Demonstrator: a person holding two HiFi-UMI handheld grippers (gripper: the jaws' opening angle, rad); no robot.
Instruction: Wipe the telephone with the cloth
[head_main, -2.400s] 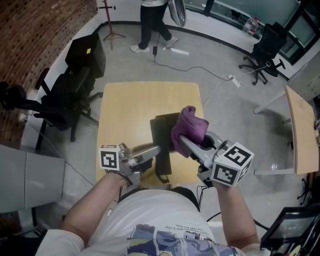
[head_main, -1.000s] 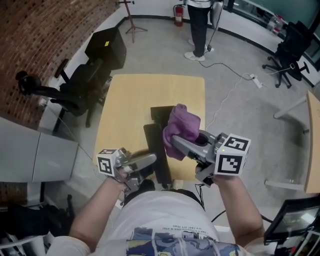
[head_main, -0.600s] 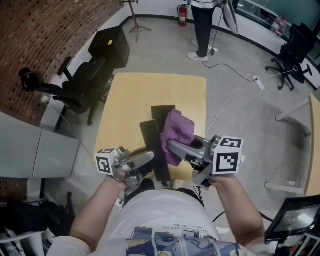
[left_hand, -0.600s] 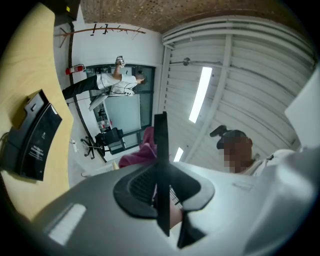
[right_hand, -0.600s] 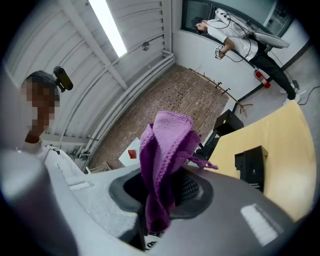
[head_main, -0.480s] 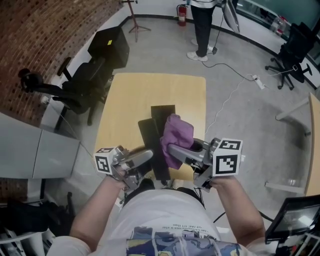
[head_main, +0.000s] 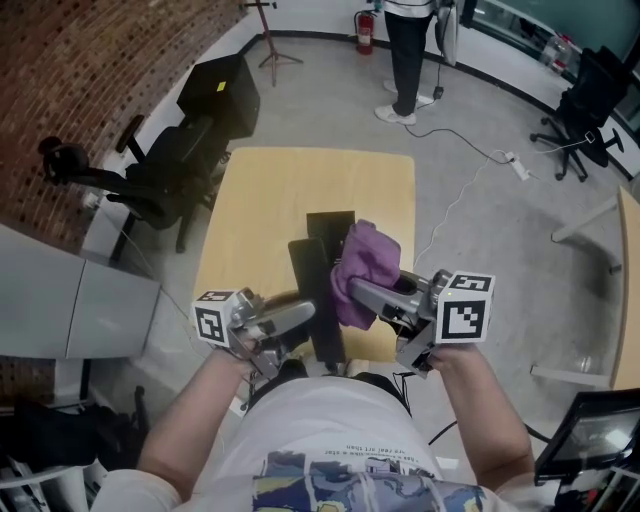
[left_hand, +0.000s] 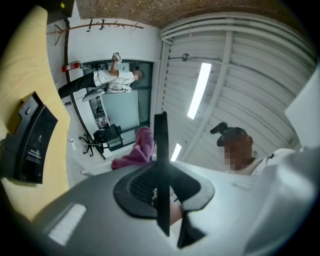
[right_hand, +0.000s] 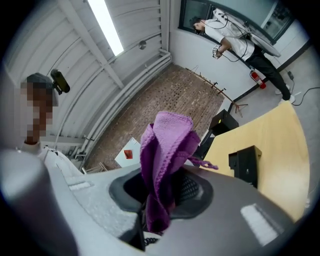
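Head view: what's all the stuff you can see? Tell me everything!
table: 1, yellow, middle of the floor
phone base: 1, black, on the table
handset: 1, black, in the left gripper
cloth: 1, purple, in the right gripper
chair: 1, black, left of the table
extinguisher: 1, red, by the far wall
bystander: 1, dark trousers, beyond the table
left gripper: 1, grey, shut on the handset
right gripper: 1, grey, shut on the cloth

The left gripper (left_hand: 160, 175) has its jaws clamped on a black handset (left_hand: 160, 135) (edge-on, 1 thin strip). A purple cloth (left_hand: 137, 152) is behind it, and a telephone base (left_hand: 30, 145) stands on a yellow table (left_hand: 25, 65).
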